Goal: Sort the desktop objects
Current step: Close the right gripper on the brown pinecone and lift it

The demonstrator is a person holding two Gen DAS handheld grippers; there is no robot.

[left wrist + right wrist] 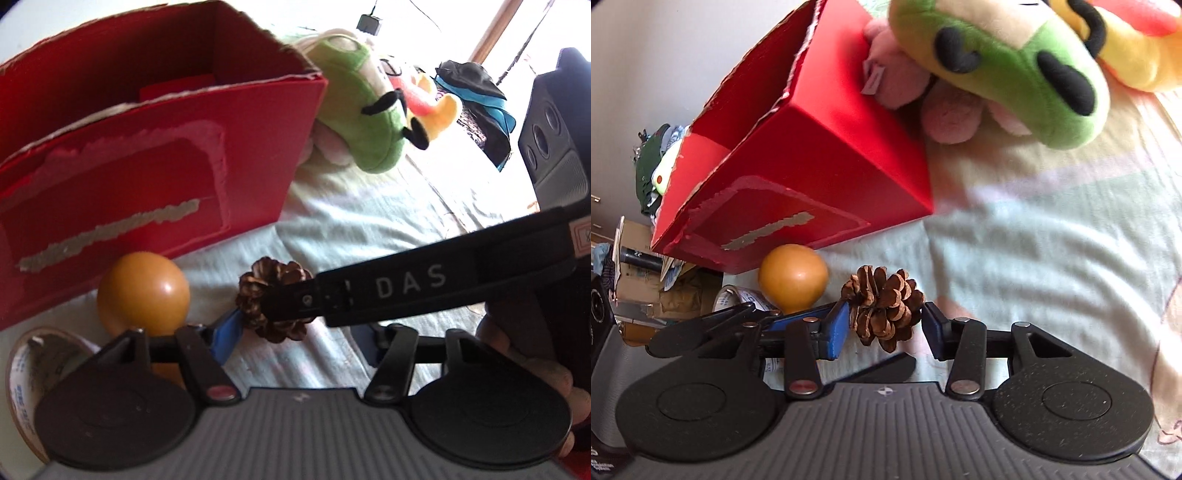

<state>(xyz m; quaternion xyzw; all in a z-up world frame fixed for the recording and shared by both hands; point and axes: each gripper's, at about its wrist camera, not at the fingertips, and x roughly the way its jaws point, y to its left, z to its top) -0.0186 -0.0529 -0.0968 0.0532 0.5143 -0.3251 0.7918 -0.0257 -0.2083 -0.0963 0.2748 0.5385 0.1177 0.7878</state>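
Pine cone (882, 308), orange ball (793, 277) and tape roll (33, 369): all outside the red box (812, 166), unsorted. Right gripper (886, 328) open astride the cone, not clamped; left gripper (299, 332) open, empty.

One red cardboard box (827, 147) stood on the pale cloth (1052, 240). One orange ball (793, 275) lay there, and one pine cone (882, 310). One roll of printed tape (33, 365) showed near the cloth's edge. The soft toys numbered at least three: one green (1027, 81), one pink (945, 114), one yellow and red (1126, 48). Two grippers were in view, the left gripper (295, 332) and the right gripper (886, 328), each with two fingers. One black speaker (550, 144) stood behind.
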